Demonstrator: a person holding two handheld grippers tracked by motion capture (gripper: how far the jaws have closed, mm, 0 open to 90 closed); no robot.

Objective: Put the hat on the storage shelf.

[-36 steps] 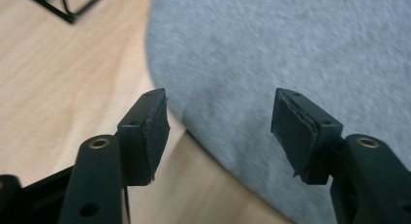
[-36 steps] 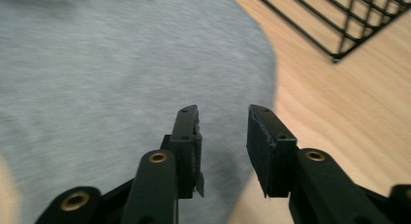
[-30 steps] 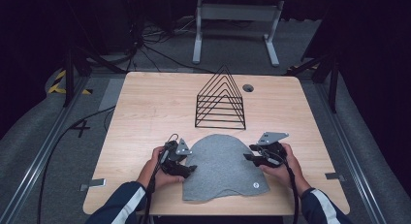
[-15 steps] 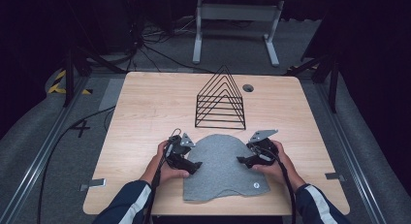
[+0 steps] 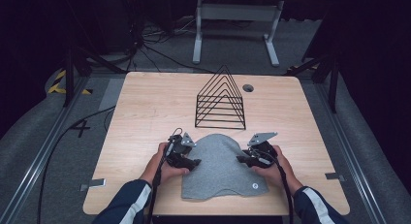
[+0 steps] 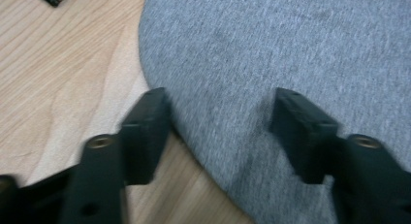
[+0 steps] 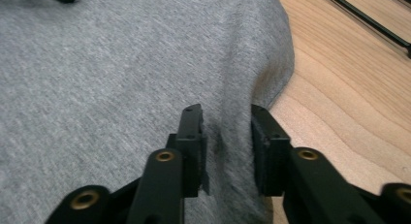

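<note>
A grey knit hat (image 5: 218, 166) lies flat near the table's front edge, with a small round label (image 5: 255, 186) at its lower right. My left gripper (image 5: 194, 162) is at the hat's left edge. In the left gripper view its jaws have just been closing but stand wide apart (image 6: 223, 132), one on bare wood and one on the hat (image 6: 291, 49), with the rim between them. My right gripper (image 5: 241, 159) is at the hat's right edge. Its jaws (image 7: 225, 141) have just been closing and stand narrow, with a puckered strip of hat (image 7: 121, 64) between them.
A black wire rack (image 5: 220, 103) of triangular dividers stands behind the hat at mid-table. A small round grommet (image 5: 248, 88) sits in the wooden tabletop (image 5: 145, 117) behind it. A cable trails from each gripper over the front edge. Dark floor, rails and a metal stand surround the table.
Both grippers have edged slightly inward onto the hat's side edges. The hat itself lies as before.
</note>
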